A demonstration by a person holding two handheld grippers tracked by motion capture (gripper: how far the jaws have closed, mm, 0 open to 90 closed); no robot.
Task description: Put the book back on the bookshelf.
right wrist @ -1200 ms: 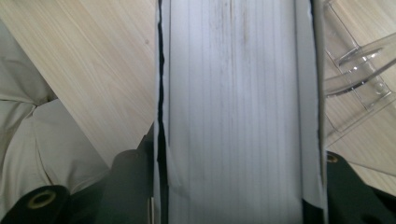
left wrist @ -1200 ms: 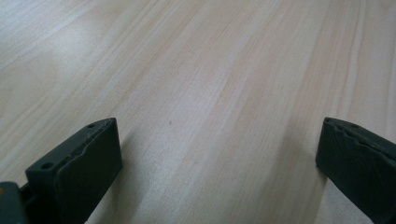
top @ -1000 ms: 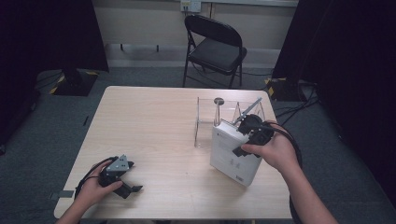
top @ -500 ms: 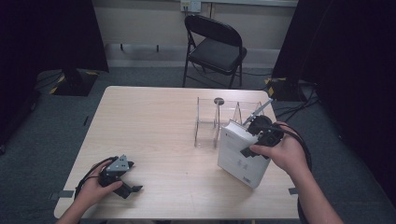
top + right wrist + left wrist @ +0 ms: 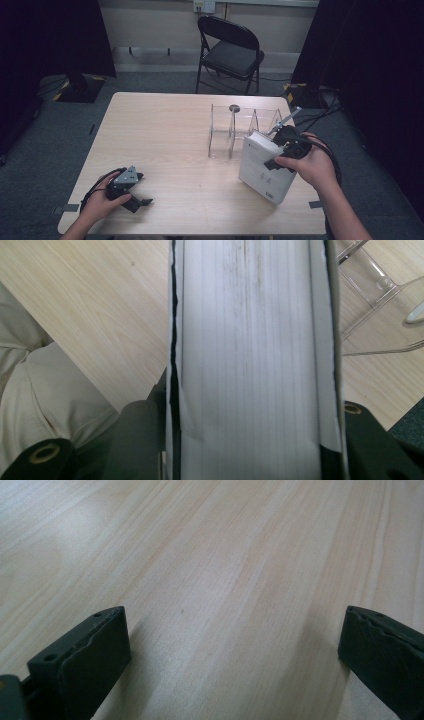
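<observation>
I have the book [image 5: 264,167] clamped across its thickness in the right gripper [image 5: 286,145], jaws closed partway onto its two covers, with the page edge facing the right gripper view [image 5: 250,360]. The book is tilted up, its lower corner near the table's [image 5: 165,130] near right edge and its top leaning toward the clear rack [image 5: 240,131] just behind it. I judge the step to be standing the book upright and sliding it into one of the rack's slots. To do that well I'd keep the grip square on the covers so the pages don't fan, bring the spine vertical first, then line it up with a gap between the dividers before lowering. The dividers are thin and see-through, so clipping one and shoving the rack is my main worry. The left gripper [image 5: 131,189] rests on the table at the near left, jaws wide apart and empty, well clear. A folding chair [image 5: 227,50] stands beyond the table
</observation>
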